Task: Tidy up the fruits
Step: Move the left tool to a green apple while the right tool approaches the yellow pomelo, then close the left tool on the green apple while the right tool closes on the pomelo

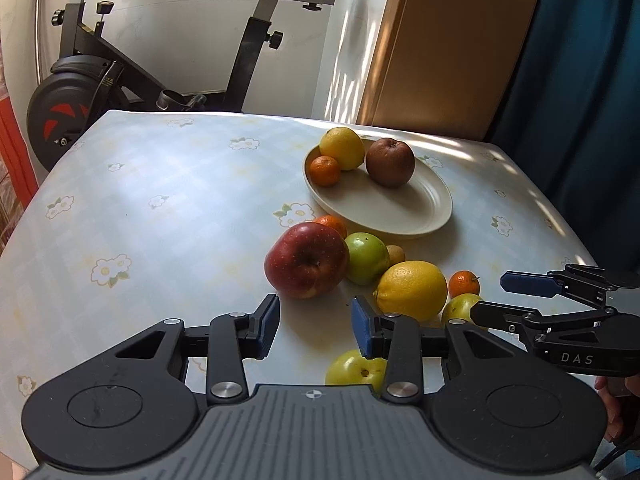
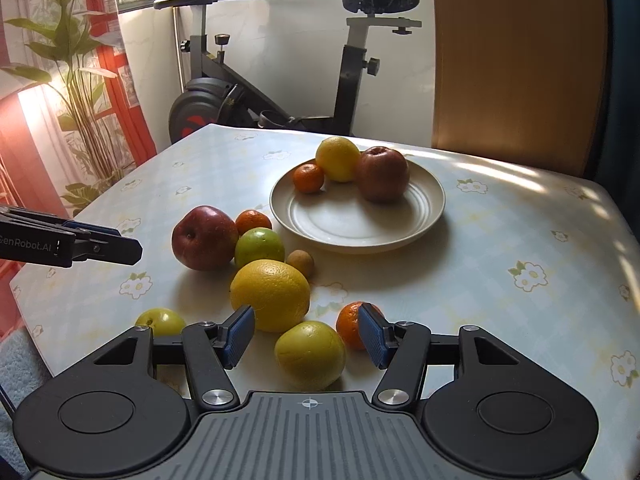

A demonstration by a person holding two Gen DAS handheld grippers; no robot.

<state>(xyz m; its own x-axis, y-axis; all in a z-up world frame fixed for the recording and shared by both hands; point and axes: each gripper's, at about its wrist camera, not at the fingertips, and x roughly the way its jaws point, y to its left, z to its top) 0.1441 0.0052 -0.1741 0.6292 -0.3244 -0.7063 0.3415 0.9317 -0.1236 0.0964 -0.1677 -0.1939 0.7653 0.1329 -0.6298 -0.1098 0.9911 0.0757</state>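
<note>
Mostly round glossy fruit; smooth ridged cream plate [image 2: 424,216].

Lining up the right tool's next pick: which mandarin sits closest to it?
The mandarin beside the right tool's right finger; another lies behind the green apple, the third is on the plate.
</note>
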